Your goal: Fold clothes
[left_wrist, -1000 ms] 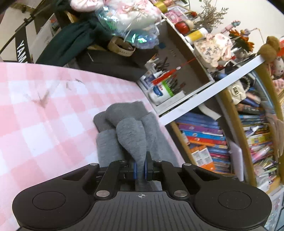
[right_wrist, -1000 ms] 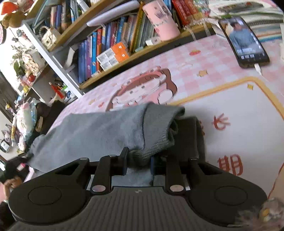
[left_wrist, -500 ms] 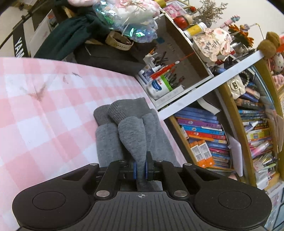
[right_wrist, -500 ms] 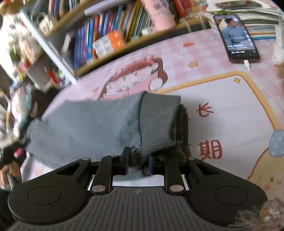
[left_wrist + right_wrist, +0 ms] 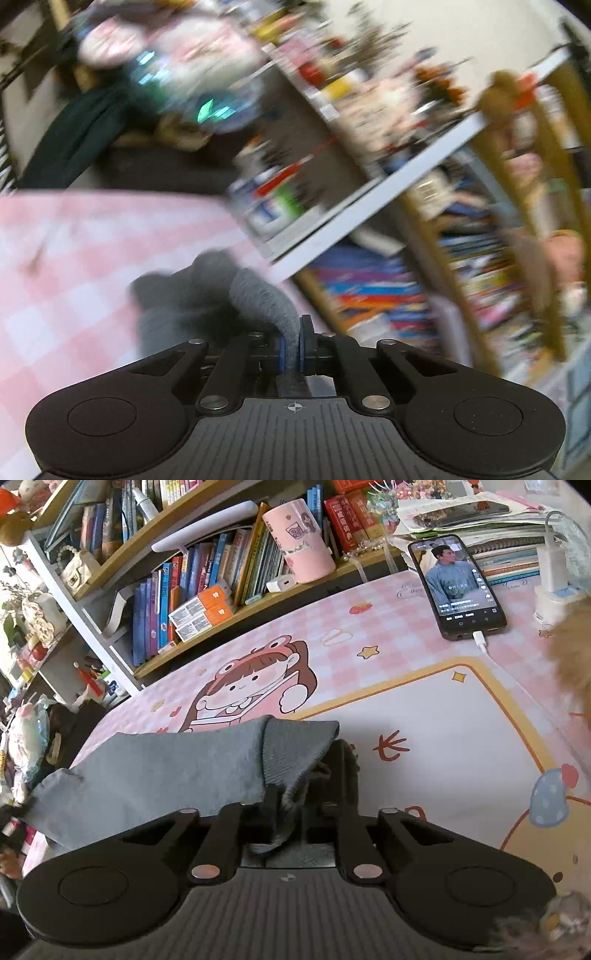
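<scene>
A grey sock (image 5: 166, 775) is stretched between both grippers over the pink cartoon table mat (image 5: 369, 646). My right gripper (image 5: 291, 803) has the ribbed cuff (image 5: 295, 746) bunched between its jaws, which are closing on it. A darker grey piece of cloth (image 5: 345, 768) lies just under the cuff. In the blurred left wrist view, my left gripper (image 5: 291, 334) is shut on the sock's other end (image 5: 258, 295), lifted above the pink checked mat (image 5: 74, 258). More grey fabric (image 5: 166, 317) hangs below it.
A phone (image 5: 456, 587) on a white cable lies at the mat's far right, beside a white charger (image 5: 550, 572) and stacked papers. A pink cup (image 5: 299, 542) and a bookshelf (image 5: 184, 590) line the far edge. Tan fur (image 5: 576, 657) intrudes at the right. Cluttered shelves (image 5: 369, 184) stand past the left gripper.
The left gripper has risen and tilted with the sock end, blurring its view. The right jaws have narrowed onto the cuff, and that gripper has barely shifted.
</scene>
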A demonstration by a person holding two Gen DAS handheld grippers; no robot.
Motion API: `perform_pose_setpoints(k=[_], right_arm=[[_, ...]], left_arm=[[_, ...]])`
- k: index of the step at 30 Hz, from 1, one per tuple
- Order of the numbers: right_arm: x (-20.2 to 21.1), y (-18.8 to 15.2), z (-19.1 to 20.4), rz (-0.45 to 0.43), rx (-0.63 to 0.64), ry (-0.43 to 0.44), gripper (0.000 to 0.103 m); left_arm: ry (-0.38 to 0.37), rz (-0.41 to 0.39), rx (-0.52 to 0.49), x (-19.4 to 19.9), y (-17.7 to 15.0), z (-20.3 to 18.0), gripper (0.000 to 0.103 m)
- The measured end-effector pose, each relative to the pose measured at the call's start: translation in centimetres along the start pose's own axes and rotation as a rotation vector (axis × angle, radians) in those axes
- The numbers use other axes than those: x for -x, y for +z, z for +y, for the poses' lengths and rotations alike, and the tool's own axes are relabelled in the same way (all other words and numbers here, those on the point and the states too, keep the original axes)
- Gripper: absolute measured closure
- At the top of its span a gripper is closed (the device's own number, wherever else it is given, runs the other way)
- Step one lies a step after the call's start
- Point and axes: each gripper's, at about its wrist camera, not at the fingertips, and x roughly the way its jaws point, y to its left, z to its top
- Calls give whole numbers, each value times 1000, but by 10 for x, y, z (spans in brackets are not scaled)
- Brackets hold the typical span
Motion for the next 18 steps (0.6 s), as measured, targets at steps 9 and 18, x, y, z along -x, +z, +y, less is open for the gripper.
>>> perform_pose_setpoints(k=[9,18], right_arm=[[-1,-3,4,0,50,-34,96],[31,6,40,-124,228,-28,97]], left_arm=[[178,118,56,-4,-18,39,97],[181,118,28,-1,-18,36,93]])
